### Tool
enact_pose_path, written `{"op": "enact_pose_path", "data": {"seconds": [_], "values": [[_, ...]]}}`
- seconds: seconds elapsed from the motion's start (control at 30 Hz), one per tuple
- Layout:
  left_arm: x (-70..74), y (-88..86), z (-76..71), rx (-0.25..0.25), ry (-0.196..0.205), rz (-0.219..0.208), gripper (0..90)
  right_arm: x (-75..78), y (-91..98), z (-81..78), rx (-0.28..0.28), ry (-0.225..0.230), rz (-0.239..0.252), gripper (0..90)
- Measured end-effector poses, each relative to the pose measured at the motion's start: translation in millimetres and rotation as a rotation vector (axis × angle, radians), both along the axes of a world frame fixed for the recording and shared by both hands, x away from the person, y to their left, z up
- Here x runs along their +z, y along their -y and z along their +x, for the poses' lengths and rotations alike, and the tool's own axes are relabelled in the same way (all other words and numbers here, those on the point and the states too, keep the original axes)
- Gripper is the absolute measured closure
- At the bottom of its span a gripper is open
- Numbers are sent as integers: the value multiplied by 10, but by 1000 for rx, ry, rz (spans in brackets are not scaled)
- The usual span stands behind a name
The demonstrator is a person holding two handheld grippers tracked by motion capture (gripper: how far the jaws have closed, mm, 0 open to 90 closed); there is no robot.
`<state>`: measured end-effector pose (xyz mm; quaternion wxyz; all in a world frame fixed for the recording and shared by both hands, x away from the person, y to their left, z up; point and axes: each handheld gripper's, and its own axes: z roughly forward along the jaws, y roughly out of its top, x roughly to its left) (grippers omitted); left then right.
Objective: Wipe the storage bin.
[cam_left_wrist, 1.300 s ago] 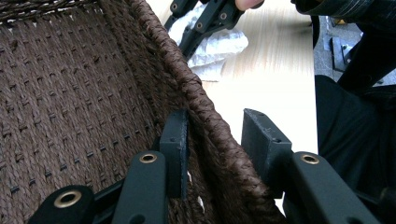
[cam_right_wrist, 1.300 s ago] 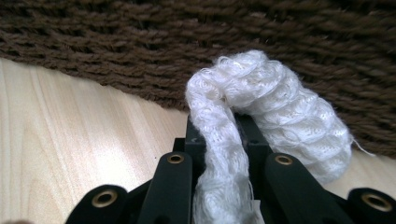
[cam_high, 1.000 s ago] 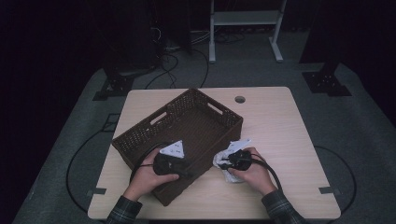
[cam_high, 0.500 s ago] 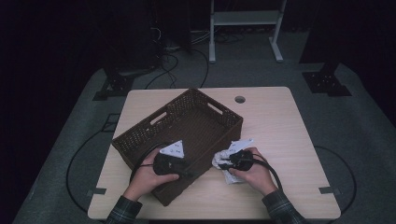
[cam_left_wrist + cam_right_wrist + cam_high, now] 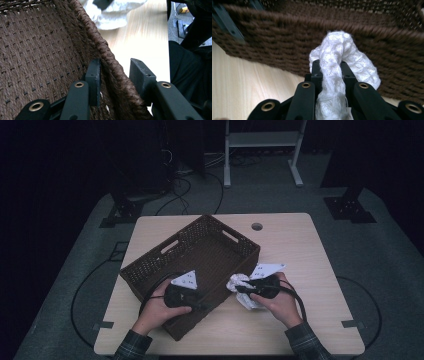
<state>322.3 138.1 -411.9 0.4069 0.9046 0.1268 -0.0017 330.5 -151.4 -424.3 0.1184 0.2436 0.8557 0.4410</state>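
Hidden or cut off, as you see it:

- White cloth (image 5: 337,75): your right gripper (image 5: 331,65) covers its middle; the lower end runs off the bottom edge. From above, your right hand (image 5: 278,301) hides part of the cloth on the table (image 5: 300,245).
- Brown basket (image 5: 287,42): blurred, cropped at top and sides in the right gripper view.
- Left gripper (image 5: 113,75): the basket wall blocks the inner jaw faces, so contact can't be told.
- Your sleeves (image 5: 132,346): cut off at the bottom.

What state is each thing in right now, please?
Basket: upright on the table, nothing seen inside.
White cloth: bunched, pinched between the right gripper's jaws.
Left gripper: jaws straddling the basket's wall.
Right gripper: shut on the cloth, beside the basket.
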Motion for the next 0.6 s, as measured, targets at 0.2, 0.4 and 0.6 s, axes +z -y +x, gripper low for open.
{"op": "enact_pose_path", "data": {"seconds": [0.2, 0.4, 0.6], "values": [[0, -1, -2, 1, 1, 0, 616, 112, 30, -44, 1, 24, 38, 776], [0, 0, 0, 0, -1, 0, 615, 170, 10, -84, 23, 35, 57, 776], [-1, 0, -1, 1, 0, 0, 616, 50, -93, -56, 54, 3, 25, 775]]}}
